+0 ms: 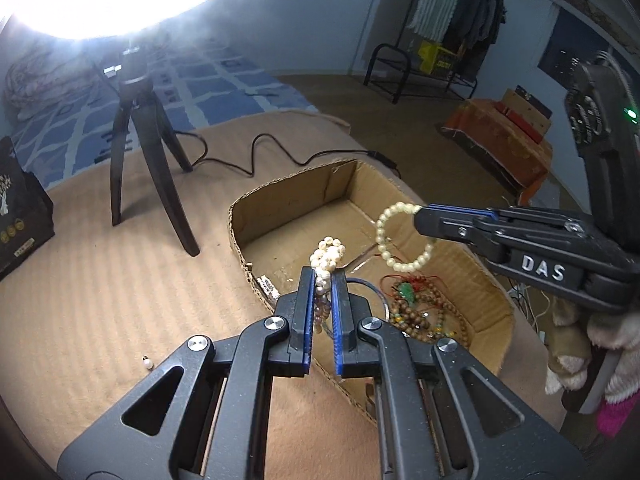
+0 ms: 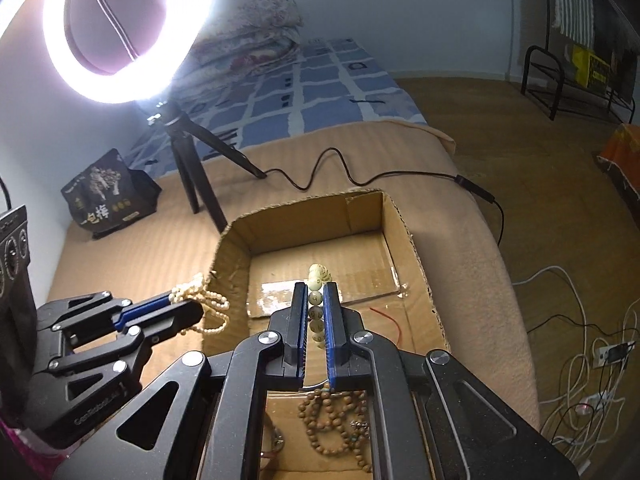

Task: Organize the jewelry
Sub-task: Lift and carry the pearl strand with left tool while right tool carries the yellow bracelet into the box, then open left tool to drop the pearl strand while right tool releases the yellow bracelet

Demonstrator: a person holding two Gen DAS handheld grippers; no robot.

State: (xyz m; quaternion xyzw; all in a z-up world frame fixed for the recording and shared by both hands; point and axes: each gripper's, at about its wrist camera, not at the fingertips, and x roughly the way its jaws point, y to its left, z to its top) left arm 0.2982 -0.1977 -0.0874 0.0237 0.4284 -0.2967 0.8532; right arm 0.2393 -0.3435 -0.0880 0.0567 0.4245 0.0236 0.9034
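Note:
My left gripper is shut on a bunched white pearl necklace above the near-left rim of an open cardboard box. My right gripper is shut on a cream bead bracelet, which hangs as a ring over the box. In the right wrist view the left gripper holds the pearls by the box's left wall. Brown wooden bead strands with a green pendant lie in the box's near end, also seen in the right wrist view.
The box sits on a tan ribbed blanket. A loose pearl lies on it at the left. A ring light on a black tripod stands behind the box, its cable trailing right. A black bag sits at far left.

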